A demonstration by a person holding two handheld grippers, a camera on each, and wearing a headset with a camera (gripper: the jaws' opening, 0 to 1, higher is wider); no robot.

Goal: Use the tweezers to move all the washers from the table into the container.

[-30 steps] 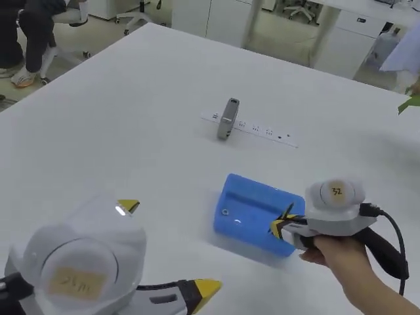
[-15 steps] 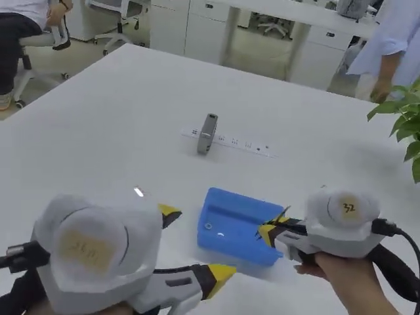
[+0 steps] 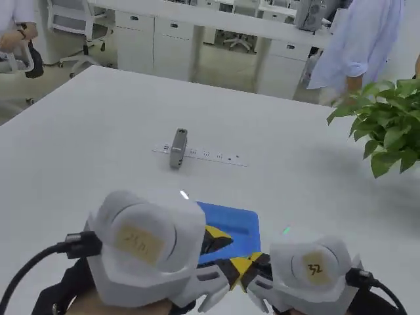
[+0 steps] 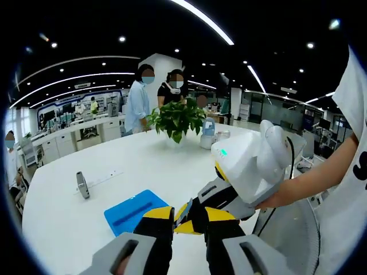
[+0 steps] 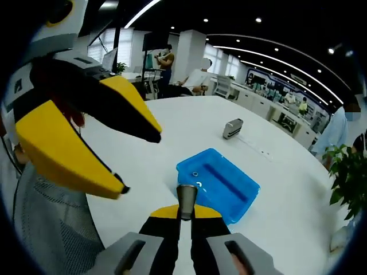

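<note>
Both grippers low over the white tabletop [image 3: 118,125], close beside the blue container [image 5: 221,186].
The right gripper [image 5: 184,214] has its fingers pinched on the tweezers [image 5: 186,200]; the left gripper [image 5: 140,162] has its fingers spread wide. One washer [image 5: 195,173] lies inside the container.

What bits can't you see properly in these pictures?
Blue container: head view, near part hidden behind the left hand-held gripper.
Washers in it: right gripper view, too small to count.
Tweezers: right gripper view, seen end-on in the right hand-held gripper, so their tips are unclear.
</note>
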